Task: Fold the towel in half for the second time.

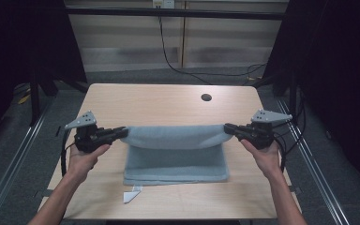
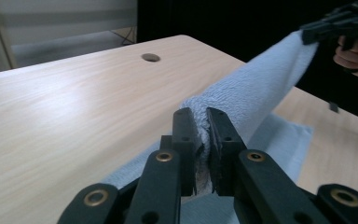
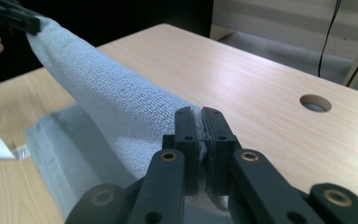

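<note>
Towel [image 1: 176, 140]: soft, light, sagging; left gripper [image 1: 117, 133] at 9 o'clock and right gripper [image 1: 230, 129] at 3 o'clock clamp its corners, the soundest holds.

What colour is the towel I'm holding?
The towel is plain light blue-grey, clearest in the right gripper view.

Wooden table [image 1: 168, 101], perhaps grey carpet [image 1: 9, 140].
</note>
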Tool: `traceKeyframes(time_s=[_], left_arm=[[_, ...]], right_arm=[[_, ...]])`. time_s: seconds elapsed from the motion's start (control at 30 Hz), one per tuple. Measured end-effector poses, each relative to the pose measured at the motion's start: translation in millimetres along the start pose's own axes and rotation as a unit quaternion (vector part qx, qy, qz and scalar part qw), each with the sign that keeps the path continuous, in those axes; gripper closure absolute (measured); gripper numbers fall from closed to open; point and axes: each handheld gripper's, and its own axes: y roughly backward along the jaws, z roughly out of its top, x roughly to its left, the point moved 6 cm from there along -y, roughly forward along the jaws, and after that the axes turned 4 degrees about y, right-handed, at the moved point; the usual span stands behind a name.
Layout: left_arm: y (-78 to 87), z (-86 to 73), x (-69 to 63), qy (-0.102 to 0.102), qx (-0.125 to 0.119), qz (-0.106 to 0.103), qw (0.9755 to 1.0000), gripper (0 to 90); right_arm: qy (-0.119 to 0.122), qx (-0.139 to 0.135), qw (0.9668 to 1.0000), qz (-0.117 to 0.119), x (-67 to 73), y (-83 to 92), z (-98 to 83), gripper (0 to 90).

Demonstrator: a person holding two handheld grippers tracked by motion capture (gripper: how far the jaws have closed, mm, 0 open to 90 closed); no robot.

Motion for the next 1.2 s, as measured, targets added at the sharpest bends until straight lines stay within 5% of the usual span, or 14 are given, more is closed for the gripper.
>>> traceKeyframes(time_s=[0.6,0.7,0.83,1.07,1.2], left_arm=[[7.7,-94.4,-17.9,0.023,0.082,-0.003,0.9964,78.7],[11.9,-105.5,-23.1,0.023,0.095,-0.008,0.9952,74.6],[19.4,-105.7,-31.0,0.034,0.080,-0.020,0.9960,57.9],[24.8,-92.9,-6.9,0.050,0.061,0.035,0.9963,41.4],[37.4,-88.8,13.0,0.047,0.045,0.079,0.9947,36.1]], right_arm=[[-0.006,0.082,0.9962,0.029,45.1,2.3,-88.1,81.0],[-0.015,0.092,0.9951,0.034,52.1,6.4,-98.5,75.9],[-0.035,0.077,0.9950,0.052,61.1,15.9,-104.5,67.4],[-0.068,0.028,0.9970,0.024,54.1,25.7,-94.0,52.7],[-0.086,0.018,0.9957,-0.030,38.5,35.2,-97.7,46.3]])
